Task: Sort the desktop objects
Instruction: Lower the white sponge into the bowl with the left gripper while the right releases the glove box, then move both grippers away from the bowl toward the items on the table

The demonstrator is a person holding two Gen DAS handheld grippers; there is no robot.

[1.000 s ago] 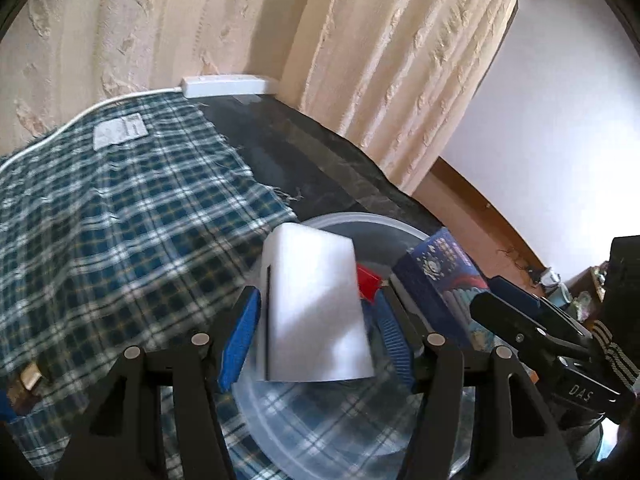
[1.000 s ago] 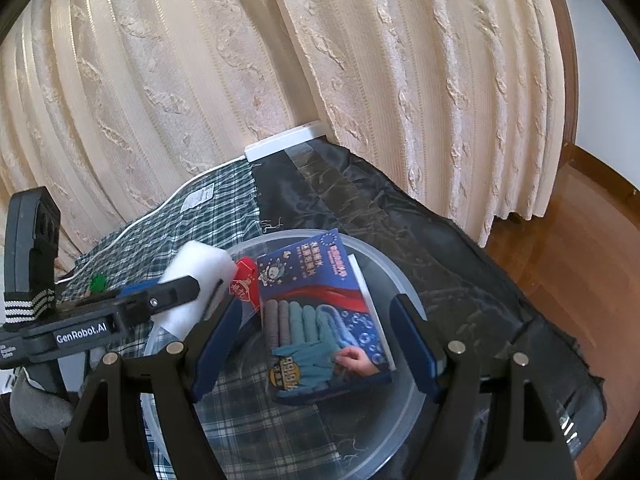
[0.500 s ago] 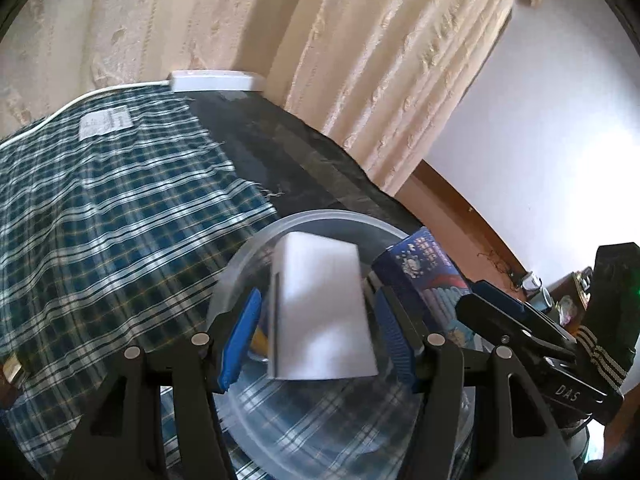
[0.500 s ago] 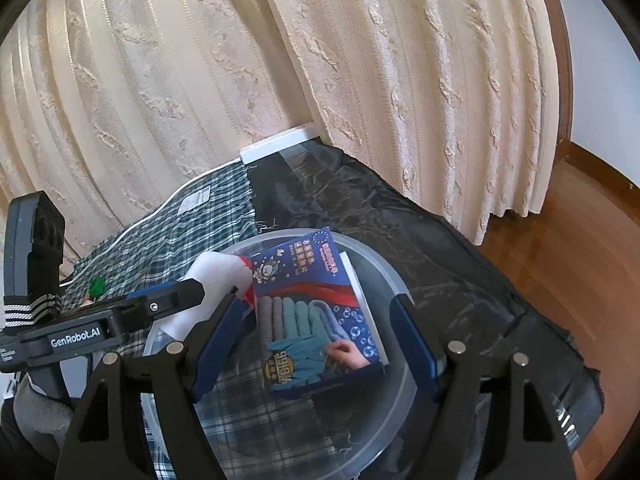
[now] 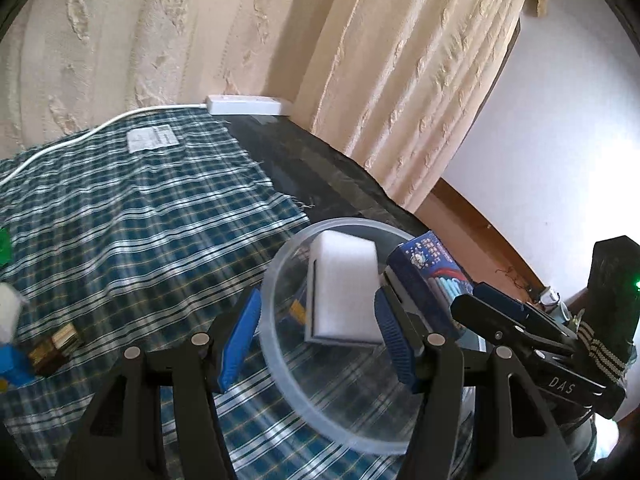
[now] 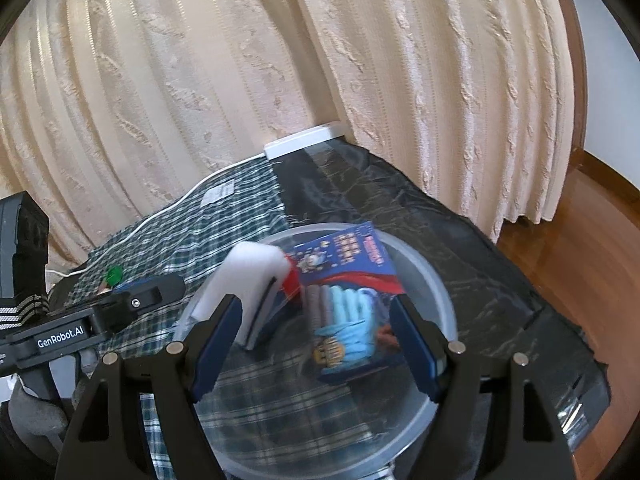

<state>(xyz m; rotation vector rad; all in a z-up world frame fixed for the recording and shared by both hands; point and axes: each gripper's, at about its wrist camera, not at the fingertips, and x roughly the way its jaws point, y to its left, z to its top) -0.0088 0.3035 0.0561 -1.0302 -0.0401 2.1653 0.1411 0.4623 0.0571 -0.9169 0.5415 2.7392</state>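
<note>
**Sponge block set into the clear bowl beside the glove box**

The white sponge block (image 5: 344,288) stands on edge inside the clear plastic bowl (image 5: 276,344), tilted and leaning toward the blue glove box (image 5: 432,272), which lies propped against the bowl's far wall. Both sit there because the bowl serves as the collecting container, near the right edge of the tabletop where the checked cloth (image 5: 132,216) gives way to dark covering. The left gripper (image 5: 316,340) is spread wide, its blue pads either side of the block; the right pad is close to it, and contact cannot be judged, so the block looks released. The right gripper (image 6: 316,348) is also wide, hovering over the bowl and astride the glove box without gripping it. Small items lie near the cloth's left edge: a green piece (image 5: 4,244), a brown block (image 5: 56,346) and a white-and-blue thing (image 5: 10,340), judged the ones left to sort. A white power strip (image 5: 248,105) lies at the far edge
</note>
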